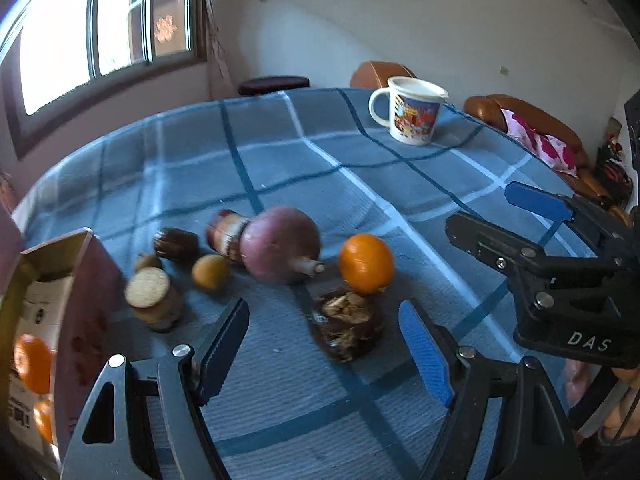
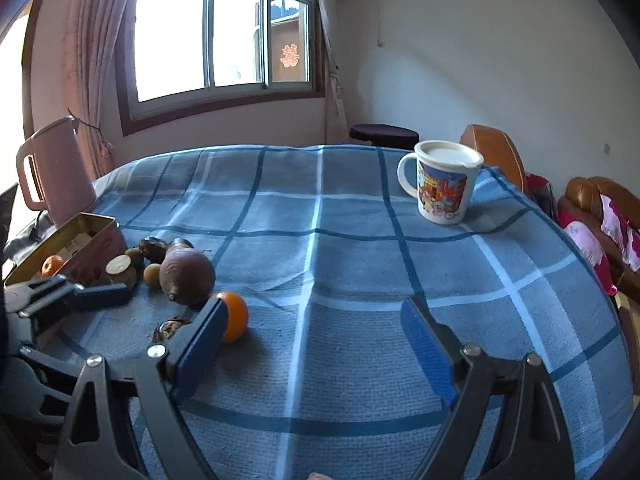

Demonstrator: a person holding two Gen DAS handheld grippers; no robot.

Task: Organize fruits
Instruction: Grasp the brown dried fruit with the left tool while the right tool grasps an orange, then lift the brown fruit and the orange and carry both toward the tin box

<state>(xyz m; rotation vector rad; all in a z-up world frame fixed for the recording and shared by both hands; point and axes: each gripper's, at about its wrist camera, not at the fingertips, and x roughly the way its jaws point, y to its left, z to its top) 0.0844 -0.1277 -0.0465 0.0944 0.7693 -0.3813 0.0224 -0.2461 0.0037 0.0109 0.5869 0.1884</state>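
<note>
An orange (image 1: 366, 264) lies on the blue checked tablecloth (image 1: 280, 160) beside a round purple root (image 1: 280, 244), a small yellow fruit (image 1: 210, 272), a cut tuber (image 1: 152, 296) and a dark brown lump (image 1: 346, 328). My left gripper (image 1: 324, 352) is open, and the brown lump sits just ahead, between its fingers and untouched. At the left stands an open tin box (image 1: 80, 264) holding oranges (image 1: 32, 364). My right gripper (image 2: 316, 344) is open over bare cloth, its left finger in front of the orange (image 2: 236, 316). The box (image 2: 100, 240) shows far left.
A printed mug (image 2: 444, 184) stands near the table's far right edge. Behind the box is a pink kettle (image 2: 56, 176). Brown chairs (image 2: 492, 152) and a dark stool (image 2: 384, 136) ring the far side. The cloth between mug and fruit is bare.
</note>
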